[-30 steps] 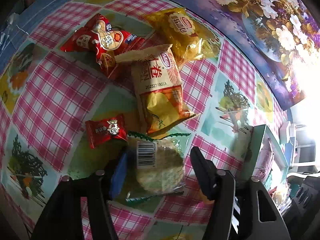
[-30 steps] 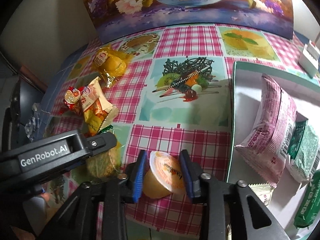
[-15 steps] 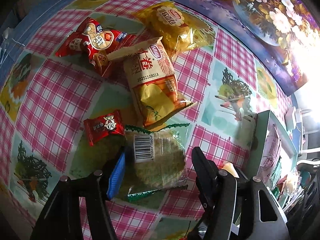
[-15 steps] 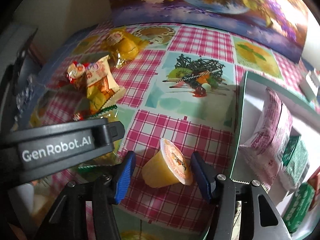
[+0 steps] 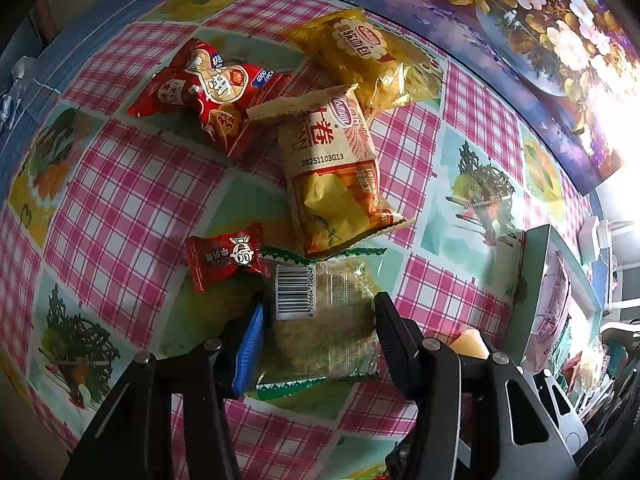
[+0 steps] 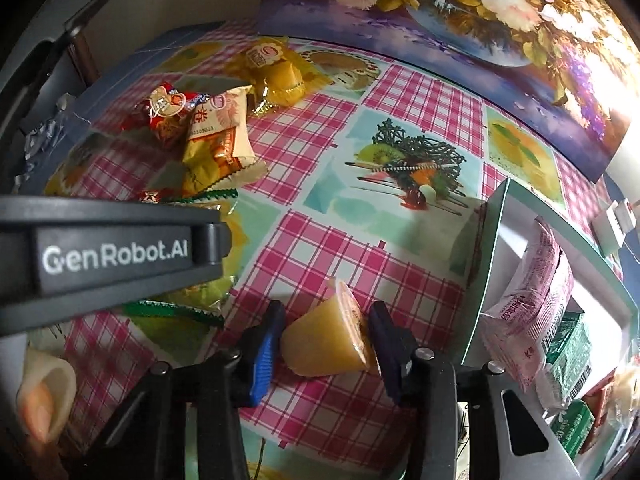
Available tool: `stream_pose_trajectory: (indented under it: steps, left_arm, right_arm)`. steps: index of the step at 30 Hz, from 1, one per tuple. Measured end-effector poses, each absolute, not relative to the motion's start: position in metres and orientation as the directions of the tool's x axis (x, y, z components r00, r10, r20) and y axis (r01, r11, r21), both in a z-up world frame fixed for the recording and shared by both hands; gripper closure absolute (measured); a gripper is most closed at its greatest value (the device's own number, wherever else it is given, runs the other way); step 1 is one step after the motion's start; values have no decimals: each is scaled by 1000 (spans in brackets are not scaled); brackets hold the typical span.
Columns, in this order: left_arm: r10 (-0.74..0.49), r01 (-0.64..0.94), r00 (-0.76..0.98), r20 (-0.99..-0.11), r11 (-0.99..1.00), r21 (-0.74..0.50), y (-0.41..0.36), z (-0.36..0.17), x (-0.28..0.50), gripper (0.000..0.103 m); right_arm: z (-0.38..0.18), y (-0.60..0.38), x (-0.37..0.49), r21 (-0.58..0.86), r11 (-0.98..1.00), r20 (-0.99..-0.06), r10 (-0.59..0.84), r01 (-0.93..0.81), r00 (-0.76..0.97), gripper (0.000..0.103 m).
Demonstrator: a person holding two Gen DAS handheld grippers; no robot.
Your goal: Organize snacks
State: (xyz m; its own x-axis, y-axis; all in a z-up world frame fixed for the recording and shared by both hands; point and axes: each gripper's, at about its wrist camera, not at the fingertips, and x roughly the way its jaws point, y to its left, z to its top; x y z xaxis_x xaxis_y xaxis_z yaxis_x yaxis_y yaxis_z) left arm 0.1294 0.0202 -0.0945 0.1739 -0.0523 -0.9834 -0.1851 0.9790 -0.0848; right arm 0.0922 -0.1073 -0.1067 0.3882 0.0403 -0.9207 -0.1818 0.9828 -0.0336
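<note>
My left gripper [image 5: 318, 312] is open, its jaws on either side of a clear green-edged cracker packet [image 5: 324, 316] that lies on the checked tablecloth. Beyond it lie a small red candy packet [image 5: 224, 256], an orange-and-cream snack bag [image 5: 332, 184], a red snack bag [image 5: 208, 92] and a yellow bread bag [image 5: 368, 60]. My right gripper [image 6: 326, 334] is open around an orange jelly cup [image 6: 326, 340] lying on its side on the cloth. The jelly cup also shows in the left wrist view [image 5: 470, 342].
A teal-rimmed white box [image 6: 500, 232] stands at the right with a pink packet [image 6: 528, 304] and green packets [image 6: 568, 356] inside. A floral picture [image 6: 460, 8] leans along the table's far edge. The left gripper body [image 6: 108, 256] crosses the right wrist view at the left.
My right gripper has opened and the jelly cup has tipped from its grip onto the cloth. My left gripper has narrowed a little around the cracker packet.
</note>
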Motion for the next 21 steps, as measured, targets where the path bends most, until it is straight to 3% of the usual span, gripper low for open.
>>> stream_pose_trajectory:
  steps: [16, 21]
  left_arm:
    - [-71, -185, 198, -978, 977, -108, 18, -85, 128, 49]
    - [-82, -188, 221, -972, 974, -125, 20, -77, 127, 49]
  right_arm:
    - [-101, -115, 94, 8, 987, -914, 71, -158, 399, 60]
    - [-94, -131, 96, 104, 990, -900, 136, -100, 415, 60]
